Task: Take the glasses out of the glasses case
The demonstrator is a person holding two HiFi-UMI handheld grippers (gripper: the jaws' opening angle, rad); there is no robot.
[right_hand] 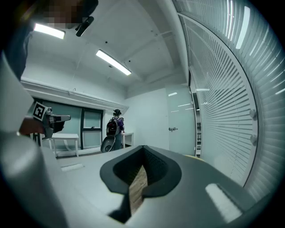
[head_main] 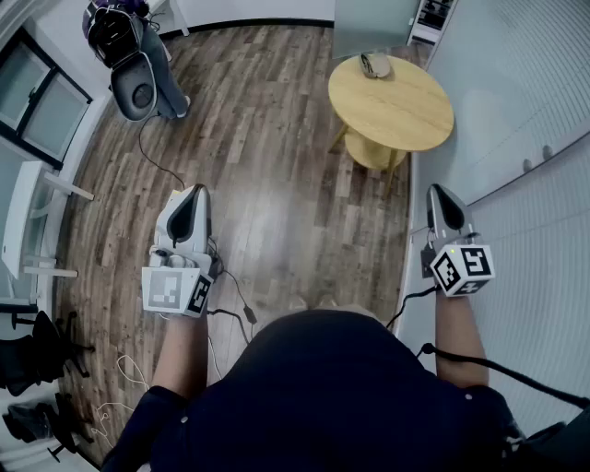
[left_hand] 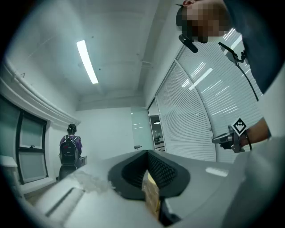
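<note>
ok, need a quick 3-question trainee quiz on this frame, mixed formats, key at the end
1. True or false: the glasses case lies on the round table.
2. Pick one: the left gripper is A) shut on the case, B) shut and empty, C) open wide.
3. Short answer: what does the person at the far side of the room carry on the back?

Key: 1 true. 2 B. 3 a backpack.
</note>
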